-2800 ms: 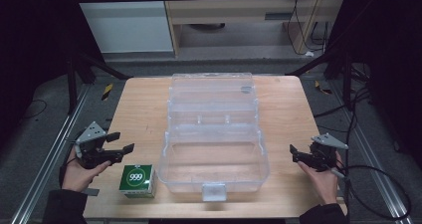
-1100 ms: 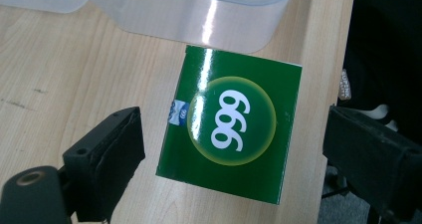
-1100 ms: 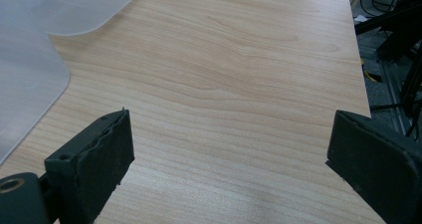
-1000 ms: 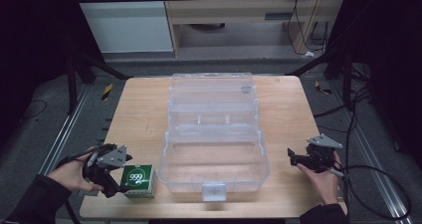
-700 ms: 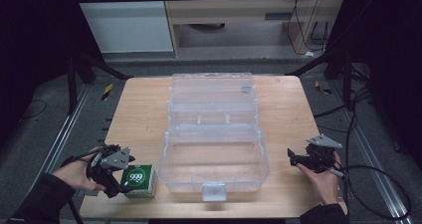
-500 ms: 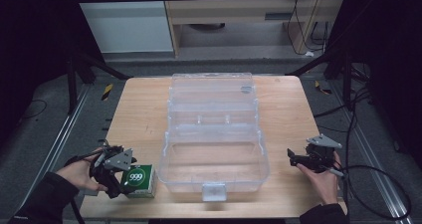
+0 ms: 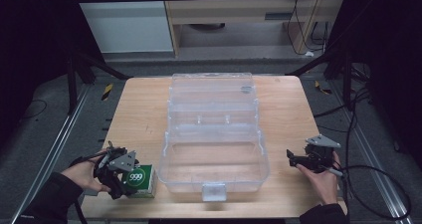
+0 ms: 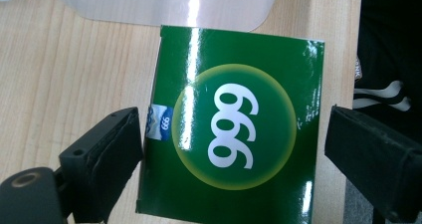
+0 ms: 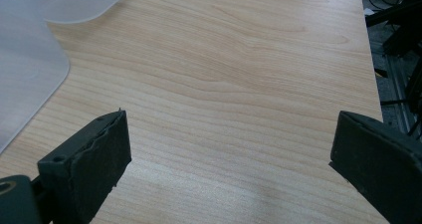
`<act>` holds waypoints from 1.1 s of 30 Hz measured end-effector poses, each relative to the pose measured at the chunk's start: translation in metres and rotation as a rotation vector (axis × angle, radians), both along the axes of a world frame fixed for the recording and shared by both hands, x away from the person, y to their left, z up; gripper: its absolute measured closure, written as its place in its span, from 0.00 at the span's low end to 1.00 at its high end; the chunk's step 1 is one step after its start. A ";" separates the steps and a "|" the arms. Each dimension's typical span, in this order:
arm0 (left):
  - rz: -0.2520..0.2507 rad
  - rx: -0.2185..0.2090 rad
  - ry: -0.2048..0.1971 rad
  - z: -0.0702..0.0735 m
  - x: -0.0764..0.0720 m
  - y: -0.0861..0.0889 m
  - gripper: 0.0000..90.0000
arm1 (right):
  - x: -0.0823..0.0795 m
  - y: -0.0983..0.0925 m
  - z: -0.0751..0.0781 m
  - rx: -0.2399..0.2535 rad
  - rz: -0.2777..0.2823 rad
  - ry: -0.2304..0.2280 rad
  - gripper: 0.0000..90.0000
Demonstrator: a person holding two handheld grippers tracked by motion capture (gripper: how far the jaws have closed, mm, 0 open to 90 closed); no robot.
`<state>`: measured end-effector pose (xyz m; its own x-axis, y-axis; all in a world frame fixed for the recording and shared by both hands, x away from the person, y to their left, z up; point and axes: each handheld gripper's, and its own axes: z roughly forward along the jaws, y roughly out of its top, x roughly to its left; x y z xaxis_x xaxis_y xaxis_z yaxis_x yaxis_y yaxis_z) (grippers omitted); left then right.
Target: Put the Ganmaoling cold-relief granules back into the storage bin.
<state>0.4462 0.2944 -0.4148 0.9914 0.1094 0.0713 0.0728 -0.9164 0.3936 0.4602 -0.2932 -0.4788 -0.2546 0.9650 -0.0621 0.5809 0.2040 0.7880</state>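
Lower left of the high view, the left gripper [image 7: 121, 176] hangs right over the green box marked "999" [image 7: 140, 180], jaws spread wide on either side of it; in the left gripper view one pad looks to be at the box [image 8: 231, 127] edge, the other is clearly off it. The box sits just beside the open clear plastic case [image 7: 214, 134] mid-table [image 7: 139, 104]. At lower right, the right gripper [image 7: 298, 159] is parted too, nothing between its jaws, above bare wood [image 9: 239, 84].
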 end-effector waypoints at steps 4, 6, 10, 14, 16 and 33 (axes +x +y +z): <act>-0.004 0.015 0.008 -0.005 0.003 -0.001 0.08 | 0.000 0.001 -0.001 -0.005 0.007 0.008 0.03; -0.003 0.015 0.012 -0.006 0.003 -0.002 0.08 | 0.000 0.001 -0.001 -0.007 0.006 0.009 0.03; -0.012 0.027 0.030 -0.011 0.006 -0.004 0.09 | 0.000 0.002 -0.001 -0.006 0.006 0.013 0.03; -0.016 0.037 0.041 -0.014 0.007 -0.006 0.10 | 0.001 0.002 -0.002 -0.011 0.009 0.015 0.03; -0.015 0.040 0.051 -0.015 0.008 -0.007 0.10 | 0.001 0.002 -0.002 -0.012 0.015 0.018 0.03; 0.005 0.041 0.081 -0.013 0.009 -0.005 0.16 | 0.001 0.002 -0.002 -0.014 0.022 0.029 0.03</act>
